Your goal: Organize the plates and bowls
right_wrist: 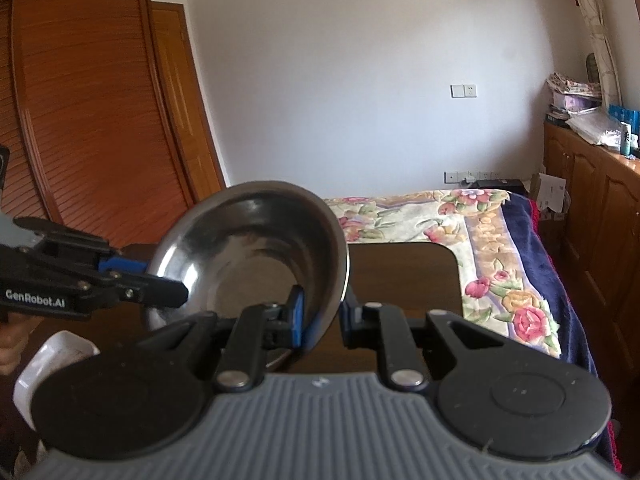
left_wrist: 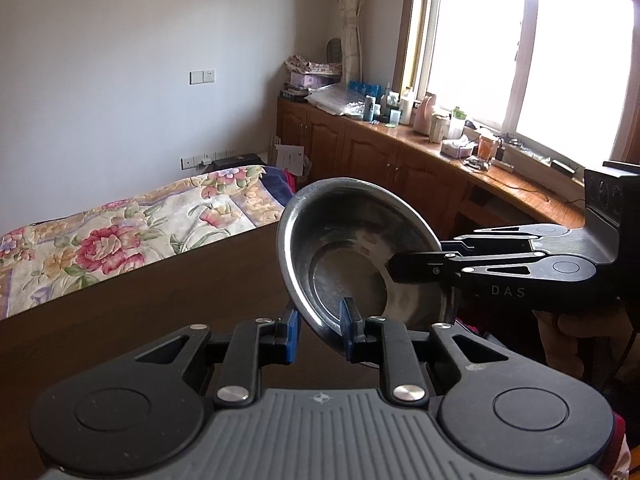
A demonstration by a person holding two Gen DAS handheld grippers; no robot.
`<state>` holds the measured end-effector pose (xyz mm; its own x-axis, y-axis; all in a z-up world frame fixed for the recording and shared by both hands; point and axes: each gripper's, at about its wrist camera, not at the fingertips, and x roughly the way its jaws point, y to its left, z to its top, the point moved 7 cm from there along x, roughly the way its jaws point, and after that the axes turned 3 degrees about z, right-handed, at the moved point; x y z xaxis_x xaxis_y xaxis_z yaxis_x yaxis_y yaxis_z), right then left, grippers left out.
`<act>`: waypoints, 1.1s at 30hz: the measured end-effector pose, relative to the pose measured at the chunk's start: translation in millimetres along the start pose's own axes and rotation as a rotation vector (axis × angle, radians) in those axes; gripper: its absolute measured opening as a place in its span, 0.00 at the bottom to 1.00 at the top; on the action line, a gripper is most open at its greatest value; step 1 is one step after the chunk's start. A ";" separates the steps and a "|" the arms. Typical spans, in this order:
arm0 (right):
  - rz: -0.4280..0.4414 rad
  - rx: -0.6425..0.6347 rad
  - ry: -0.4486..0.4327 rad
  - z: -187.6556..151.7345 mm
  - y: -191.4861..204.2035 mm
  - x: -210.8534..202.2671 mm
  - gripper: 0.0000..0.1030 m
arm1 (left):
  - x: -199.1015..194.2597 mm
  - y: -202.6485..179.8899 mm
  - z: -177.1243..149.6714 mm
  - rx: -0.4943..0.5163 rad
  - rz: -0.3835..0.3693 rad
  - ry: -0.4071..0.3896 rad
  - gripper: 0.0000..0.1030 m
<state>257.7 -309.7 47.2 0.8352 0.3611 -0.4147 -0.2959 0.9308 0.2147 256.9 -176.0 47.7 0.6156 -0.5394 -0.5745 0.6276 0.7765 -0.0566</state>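
The steel bowl (left_wrist: pixel 360 256) hangs tilted above the brown tabletop (left_wrist: pixel 140 300), its empty hollow facing the cameras. The left gripper (left_wrist: pixel 320 330) and right gripper (right_wrist: pixel 322 314) each have their jaws clenched on its rim, at opposite sides.

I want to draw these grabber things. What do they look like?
Both are black, with linked metal-pinned fingers and blue pads. The left gripper has a ribbed grey base and "GenRobot.AI" in white on its side. The right gripper looks the same; its side reads "DAS".
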 end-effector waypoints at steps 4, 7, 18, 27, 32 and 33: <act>0.011 -0.013 -0.003 -2.4 13.7 -7.5 0.19 | -16.0 -1.0 -11.7 -0.010 -0.001 -0.016 0.50; 0.023 -0.022 -0.004 -7.2 24.5 -14.2 0.19 | -25.7 -0.5 -20.7 -0.018 -0.004 -0.025 0.50; 0.042 -0.033 0.006 -25.5 53.8 -24.1 0.19 | -53.4 1.1 -52.1 -0.032 -0.011 -0.050 0.50; 0.055 -0.023 0.013 -45.5 70.0 -32.4 0.19 | -63.7 -4.1 -84.4 -0.031 0.000 -0.062 0.50; 0.054 -0.046 0.024 -56.0 80.8 -35.2 0.19 | -68.1 -3.1 -102.0 -0.051 -0.001 -0.071 0.50; 0.056 -0.049 0.026 -57.6 82.7 -35.6 0.19 | -67.6 -3.1 -103.7 -0.057 -0.002 -0.072 0.50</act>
<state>176.7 -242.3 28.8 0.8044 0.4137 -0.4264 -0.3646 0.9104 0.1954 163.9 -108.1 2.1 0.6485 -0.5613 -0.5142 0.6016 0.7918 -0.1056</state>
